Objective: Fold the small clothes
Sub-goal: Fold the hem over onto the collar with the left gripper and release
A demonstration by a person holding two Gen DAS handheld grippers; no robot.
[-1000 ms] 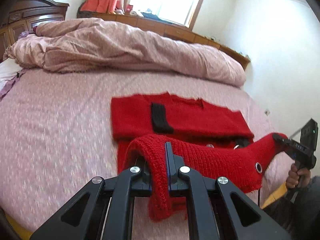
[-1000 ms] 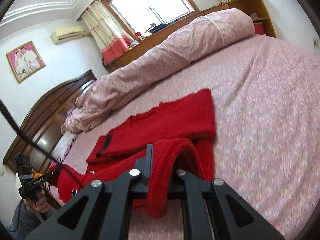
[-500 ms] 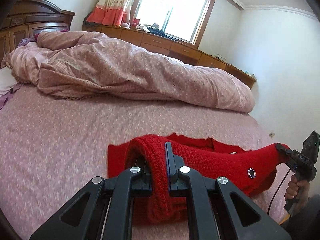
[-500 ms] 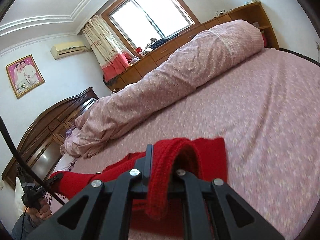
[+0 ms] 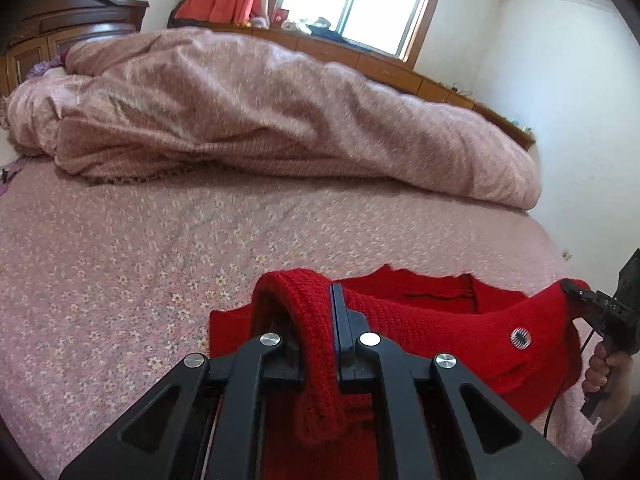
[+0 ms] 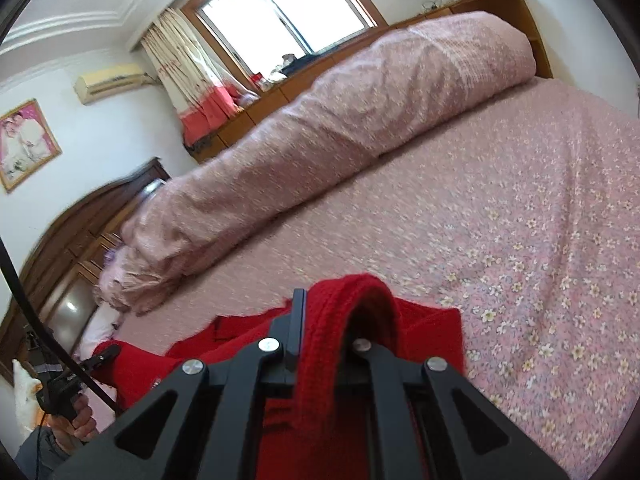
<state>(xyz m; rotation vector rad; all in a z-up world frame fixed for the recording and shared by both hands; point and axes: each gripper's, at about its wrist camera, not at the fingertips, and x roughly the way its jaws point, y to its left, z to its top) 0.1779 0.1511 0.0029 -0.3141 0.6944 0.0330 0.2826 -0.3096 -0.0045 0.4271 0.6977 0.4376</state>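
A red knitted sweater [image 5: 440, 328] lies on the bed, its near edge lifted and stretched between both grippers. My left gripper [image 5: 314, 308] is shut on one corner of that edge, and the knit drapes over its fingers. At the right of the left wrist view my right gripper [image 5: 576, 294] pinches the other corner, next to a round button [image 5: 520, 337]. In the right wrist view my right gripper [image 6: 328, 312] is shut on the sweater [image 6: 432, 332], and the left gripper [image 6: 108, 354] shows at the lower left, clamped on the red knit.
A rolled pink duvet [image 5: 280, 120] lies across the far side of the flowered bed sheet [image 5: 120, 260]. A dark wooden headboard [image 5: 80, 12] and low cabinets [image 5: 360, 56] under the window stand behind. A person's hand [image 5: 600, 368] holds the right gripper's handle.
Both grippers have carried the lifted edge away from the person, over the sweater's flat part and toward the duvet. The flat part with its black label is now covered.
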